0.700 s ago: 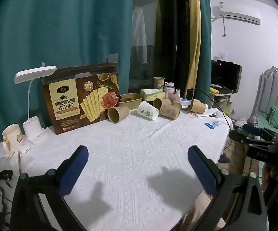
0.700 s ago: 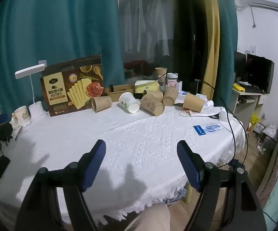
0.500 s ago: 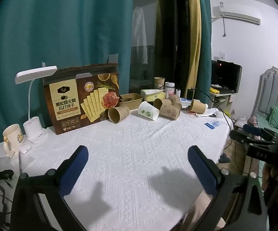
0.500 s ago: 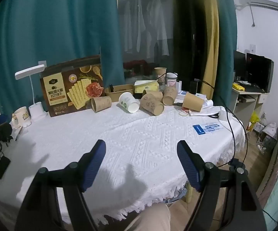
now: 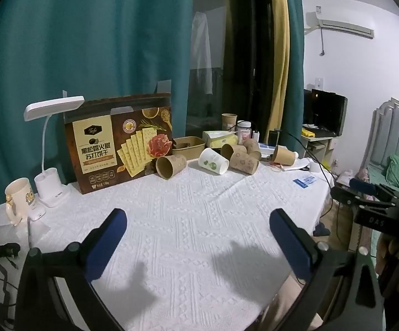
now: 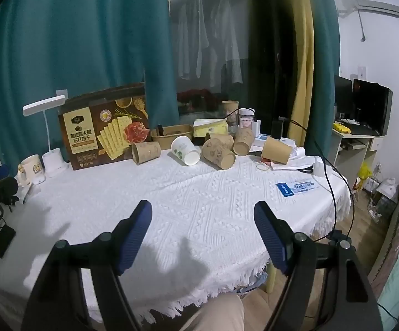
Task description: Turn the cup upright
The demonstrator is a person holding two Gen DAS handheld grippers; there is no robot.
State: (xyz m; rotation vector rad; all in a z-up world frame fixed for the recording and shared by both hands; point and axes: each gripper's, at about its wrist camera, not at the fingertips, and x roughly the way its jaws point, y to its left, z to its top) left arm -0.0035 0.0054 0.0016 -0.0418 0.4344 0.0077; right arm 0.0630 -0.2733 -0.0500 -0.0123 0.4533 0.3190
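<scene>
Several paper cups lie on their sides at the far edge of the white tablecloth: a brown cup (image 5: 170, 167) (image 6: 145, 152) by the cracker box, a white cup (image 5: 213, 161) (image 6: 185, 150), a cluster of brown cups (image 5: 244, 162) (image 6: 219, 153) and one brown cup (image 5: 283, 154) (image 6: 276, 149) on the right. My left gripper (image 5: 198, 230) is open and empty, well short of the cups. My right gripper (image 6: 202, 220) is open and empty, over the near part of the cloth.
A cracker box (image 5: 119, 142) stands at the back left beside a white desk lamp (image 5: 50, 165) and a mug (image 5: 20, 197). A brown tray (image 5: 189, 144), tissue box (image 5: 220, 139) and jar (image 5: 244, 132) stand behind the cups. A blue card (image 6: 298, 187) and cables (image 6: 329, 171) lie right.
</scene>
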